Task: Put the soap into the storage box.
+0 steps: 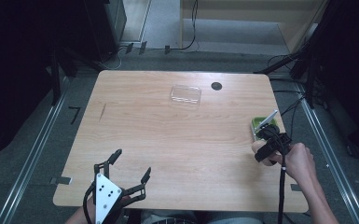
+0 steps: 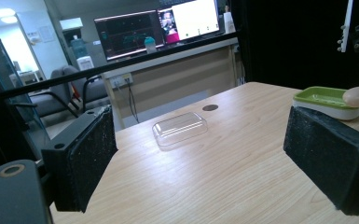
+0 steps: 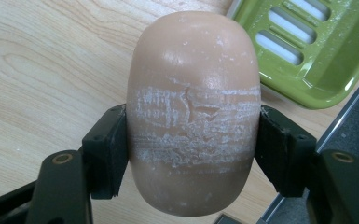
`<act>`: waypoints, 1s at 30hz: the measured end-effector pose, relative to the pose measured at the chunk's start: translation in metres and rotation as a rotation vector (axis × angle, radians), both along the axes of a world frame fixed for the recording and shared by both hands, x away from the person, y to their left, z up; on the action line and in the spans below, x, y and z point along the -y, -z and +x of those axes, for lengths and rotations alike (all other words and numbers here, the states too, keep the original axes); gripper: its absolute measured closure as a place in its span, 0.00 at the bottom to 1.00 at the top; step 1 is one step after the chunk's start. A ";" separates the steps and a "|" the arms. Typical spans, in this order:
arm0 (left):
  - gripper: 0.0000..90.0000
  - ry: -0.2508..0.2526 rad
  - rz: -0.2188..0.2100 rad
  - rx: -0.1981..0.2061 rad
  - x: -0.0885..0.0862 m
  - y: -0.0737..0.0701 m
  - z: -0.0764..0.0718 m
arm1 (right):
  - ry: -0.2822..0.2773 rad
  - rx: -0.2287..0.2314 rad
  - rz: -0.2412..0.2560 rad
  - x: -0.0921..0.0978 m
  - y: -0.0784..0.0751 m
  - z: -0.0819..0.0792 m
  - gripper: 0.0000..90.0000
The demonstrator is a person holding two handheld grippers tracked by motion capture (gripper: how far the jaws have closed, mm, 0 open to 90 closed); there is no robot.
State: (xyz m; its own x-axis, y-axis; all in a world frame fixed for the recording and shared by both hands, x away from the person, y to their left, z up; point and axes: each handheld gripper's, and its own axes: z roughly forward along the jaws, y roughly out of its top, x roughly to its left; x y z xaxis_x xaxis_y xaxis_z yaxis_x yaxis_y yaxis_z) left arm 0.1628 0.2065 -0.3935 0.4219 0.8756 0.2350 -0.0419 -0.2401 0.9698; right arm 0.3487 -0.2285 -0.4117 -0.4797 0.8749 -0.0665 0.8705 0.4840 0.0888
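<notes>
Right gripper view: fingers [image 3: 105,154] clamp smooth, scuffed oval soap [image 3: 193,112].

The wooden surface [image 1: 168,140] carries a clear plastic lid [image 1: 185,94] near its far edge and a green soap dish [image 1: 260,125] at its right edge.

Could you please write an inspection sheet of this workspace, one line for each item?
Surface: wooden table, with a dark round spot near the far edge.
Job's things: soap bar, scuffed white across the middle; green soap dish at the table's right edge.
Clutter: clear plastic lid, lying alone.
Grippers: right gripper clamps the soap bar beside the dish; left gripper is open, holding nothing.
Cables: black cable trailing from the right gripper; more cables on the floor beyond the table.
Surroundings: monitors and an office chair behind the table.
</notes>
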 end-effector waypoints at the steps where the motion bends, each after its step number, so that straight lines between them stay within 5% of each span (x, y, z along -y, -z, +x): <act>1: 0.11 0.000 0.000 0.000 0.000 0.000 0.000 | 0.001 0.004 0.002 0.001 0.000 0.000 0.38; 30: 0.11 -0.002 0.004 -0.004 0.001 0.000 0.000 | 0.103 0.059 0.024 0.017 -0.011 0.022 0.38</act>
